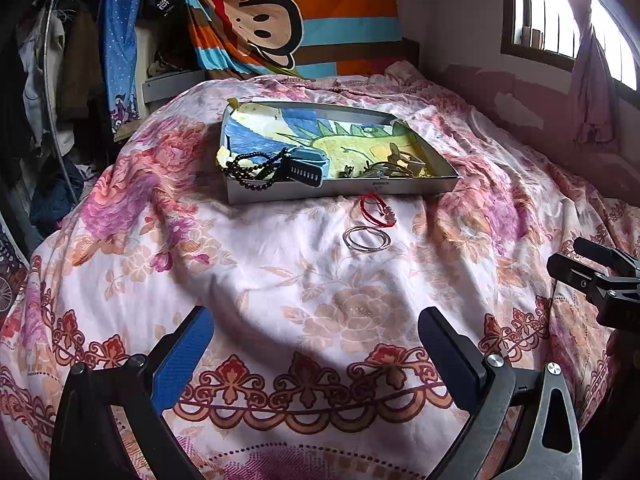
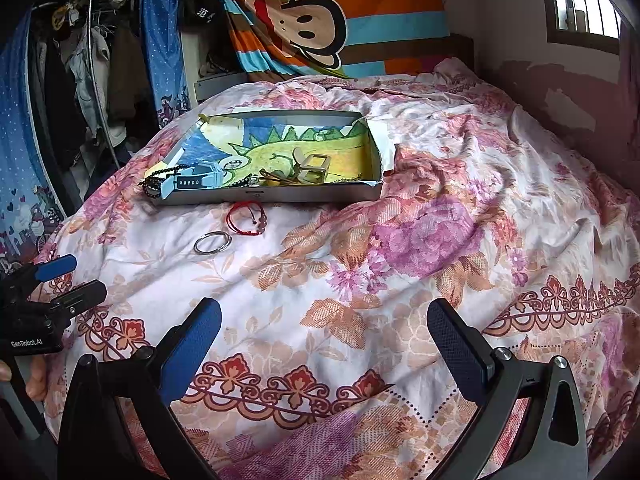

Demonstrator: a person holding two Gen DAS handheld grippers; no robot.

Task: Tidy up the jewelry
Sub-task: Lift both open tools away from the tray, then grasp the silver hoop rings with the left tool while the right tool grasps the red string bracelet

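- Inside the tray (image 1: 420, 186), beads (image 1: 248, 168) already lay.
- At its 6 o'clock, red bracelet (image 1: 378, 210) and bangles (image 1: 366, 239) remained out.
- Left gripper (image 1: 316, 340) and right gripper (image 2: 324, 332) were released, empty.

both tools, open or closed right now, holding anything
Left tool: open, holding nothing, above the floral bedspread.
Right tool: open, holding nothing, above the same bedspread.

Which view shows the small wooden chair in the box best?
The right wrist view: the wooden chair stands clear inside the box, frame and back visible. In the left wrist view, the chair is smaller and partly hidden among other pieces.
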